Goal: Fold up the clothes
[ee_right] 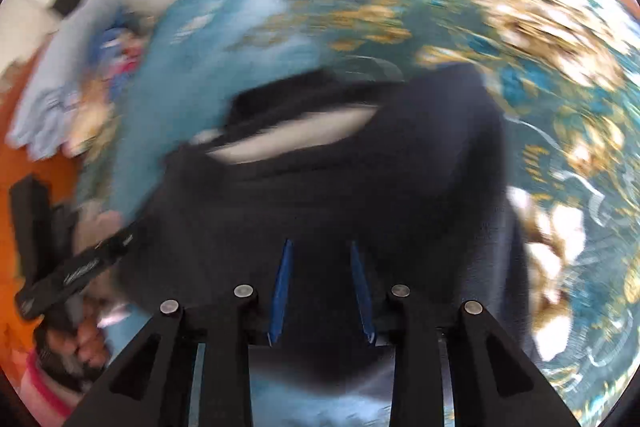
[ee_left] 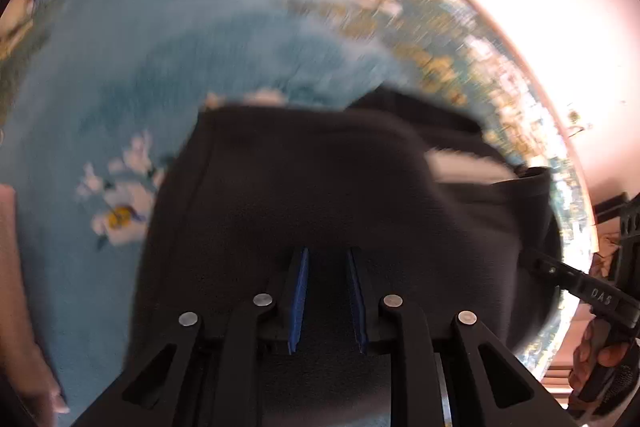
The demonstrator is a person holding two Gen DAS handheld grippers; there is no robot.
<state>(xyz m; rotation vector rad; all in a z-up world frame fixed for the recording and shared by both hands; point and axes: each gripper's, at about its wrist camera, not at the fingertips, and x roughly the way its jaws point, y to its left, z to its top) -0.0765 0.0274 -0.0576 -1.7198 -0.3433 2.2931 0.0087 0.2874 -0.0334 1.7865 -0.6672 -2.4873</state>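
Observation:
A black garment [ee_left: 320, 187] with a white inner label lies on a blue floral blanket [ee_left: 160, 67]. It fills the middle of both wrist views, and both views are motion-blurred. My left gripper [ee_left: 328, 255] sits over the garment's near edge with a gap between its blue pads; the cloth lies under them. My right gripper [ee_right: 320, 247] is over the same garment [ee_right: 360, 167] with its pads apart too. The right gripper also shows in the left wrist view [ee_left: 592, 291] at the garment's right edge. The left gripper shows at the left of the right wrist view [ee_right: 80, 271].
The blanket [ee_right: 520, 27] has gold and white flowers along its border. A pale wall [ee_left: 540, 7] lies beyond it. A pile of light blue and patterned cloth [ee_right: 80, 87] sits at the far left. An orange surface [ee_right: 24, 187] is at the left.

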